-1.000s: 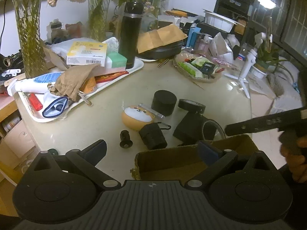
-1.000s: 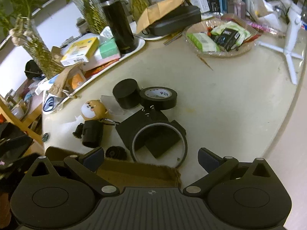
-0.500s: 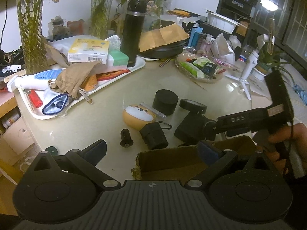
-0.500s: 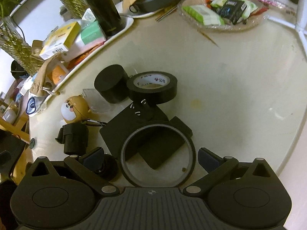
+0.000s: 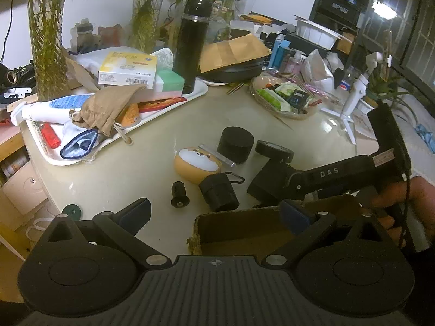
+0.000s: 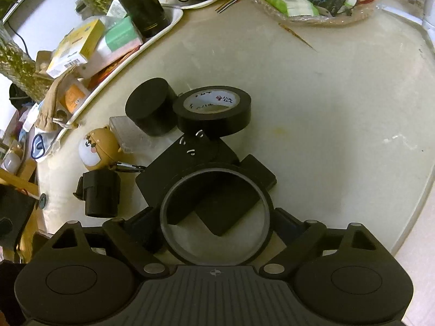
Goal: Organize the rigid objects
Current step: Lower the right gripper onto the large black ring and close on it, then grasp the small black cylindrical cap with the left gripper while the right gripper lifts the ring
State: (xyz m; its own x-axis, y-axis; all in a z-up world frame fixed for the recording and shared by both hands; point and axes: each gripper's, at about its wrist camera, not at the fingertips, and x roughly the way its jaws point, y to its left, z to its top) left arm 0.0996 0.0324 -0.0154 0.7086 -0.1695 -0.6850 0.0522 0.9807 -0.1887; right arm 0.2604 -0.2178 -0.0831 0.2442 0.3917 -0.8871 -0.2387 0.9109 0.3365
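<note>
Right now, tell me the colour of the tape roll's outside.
Black tape roll, with a white printed core; clearest in the right wrist view.

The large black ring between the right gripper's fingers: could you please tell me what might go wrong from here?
1. The ring looks thin, and the right gripper straddles its full width. A squeeze could flex it or make it spring out.
2. The ring lies partly on the flat black boxes, so lifting it may drag them against the tape roll.
</note>
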